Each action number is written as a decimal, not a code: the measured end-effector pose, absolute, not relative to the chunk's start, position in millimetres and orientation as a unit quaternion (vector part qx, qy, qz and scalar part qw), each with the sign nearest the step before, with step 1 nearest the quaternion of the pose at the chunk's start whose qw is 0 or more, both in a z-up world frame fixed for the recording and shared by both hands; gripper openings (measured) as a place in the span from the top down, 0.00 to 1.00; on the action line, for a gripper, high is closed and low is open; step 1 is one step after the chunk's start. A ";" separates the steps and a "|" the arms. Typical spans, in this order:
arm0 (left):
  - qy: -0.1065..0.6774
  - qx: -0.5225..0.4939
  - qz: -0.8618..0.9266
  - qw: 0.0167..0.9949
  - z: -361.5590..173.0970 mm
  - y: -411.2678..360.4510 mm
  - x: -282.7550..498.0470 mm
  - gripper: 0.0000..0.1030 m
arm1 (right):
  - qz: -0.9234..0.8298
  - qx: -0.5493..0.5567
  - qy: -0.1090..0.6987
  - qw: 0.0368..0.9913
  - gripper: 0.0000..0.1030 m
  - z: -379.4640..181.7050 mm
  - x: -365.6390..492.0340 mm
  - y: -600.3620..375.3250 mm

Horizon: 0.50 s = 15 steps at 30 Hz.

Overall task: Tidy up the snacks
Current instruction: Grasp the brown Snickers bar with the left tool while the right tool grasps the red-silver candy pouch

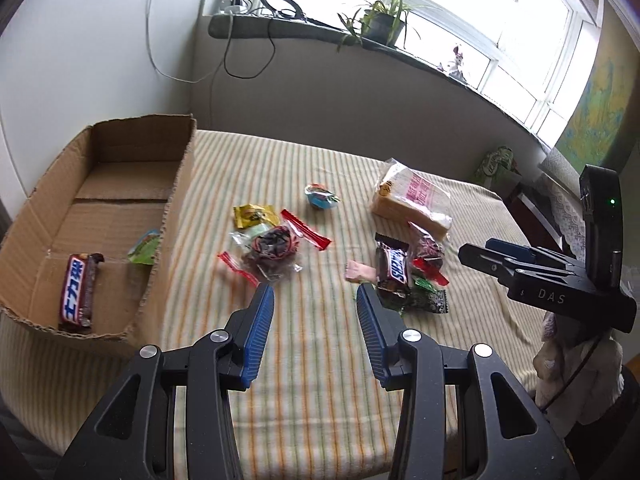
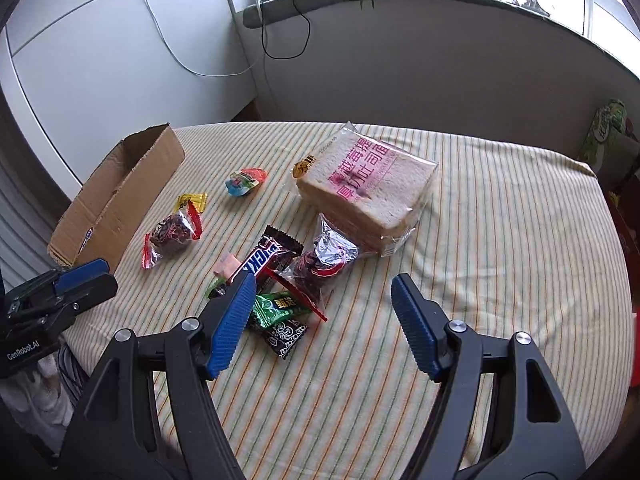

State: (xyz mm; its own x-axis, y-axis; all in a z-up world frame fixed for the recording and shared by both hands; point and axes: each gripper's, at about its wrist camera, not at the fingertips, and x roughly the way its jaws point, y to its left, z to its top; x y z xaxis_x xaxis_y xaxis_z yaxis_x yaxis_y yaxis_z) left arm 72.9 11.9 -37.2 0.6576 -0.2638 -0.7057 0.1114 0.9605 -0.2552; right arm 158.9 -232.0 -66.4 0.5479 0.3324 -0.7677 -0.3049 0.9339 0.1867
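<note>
Cardboard box [image 1: 120,184] on the striped bench [image 1: 320,380] holds only a Snickers bar [image 1: 78,292] and a green packet [image 1: 145,246]. The bread [image 2: 368,188] and loose snacks remain outside it. Both the left hand-held gripper [image 1: 316,300] and right hand-held gripper [image 2: 324,292] hover open, empty.

Bright window [image 1: 460,12] (plants [image 1: 380,20] on sill)

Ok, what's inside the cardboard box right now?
The cardboard box holds a Snickers bar lying flat near its front edge and a small green-wrapped snack against its right wall. The rest of its floor looks bare; the near-right corner is hidden by that wall.
</note>
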 end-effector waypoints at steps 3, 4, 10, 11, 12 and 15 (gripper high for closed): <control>0.410 -0.091 -0.123 0.899 -43.3 -3.3 78.9 0.59 | 0.187 0.040 0.451 0.872 0.29 -72.2 167.1 -233.2; 0.411 -0.090 -0.127 0.898 -44.0 -7.9 80.2 0.59 | 0.189 0.048 0.454 0.869 0.29 -73.6 169.9 -233.7; 0.417 -0.085 -0.153 0.892 -48.2 -28.1 96.1 0.59 | 0.198 0.099 0.479 0.849 0.30 -84.4 188.5 -236.8; 0.419 -0.083 -0.157 0.891 -49.1 -30.7 98.5 0.59 | 0.200 0.106 0.482 0.846 0.34 -86.1 191.4 -236.6; 0.420 -0.081 -0.160 0.889 -50.1 -33.2 100.7 0.59 | 0.201 0.112 0.486 0.843 0.38 -88.1 194.4 -236.0; 0.426 -0.080 -0.167 0.885 -54.5 -38.0 106.6 0.59 | 0.198 0.130 0.499 0.834 0.43 -95.7 202.9 -235.0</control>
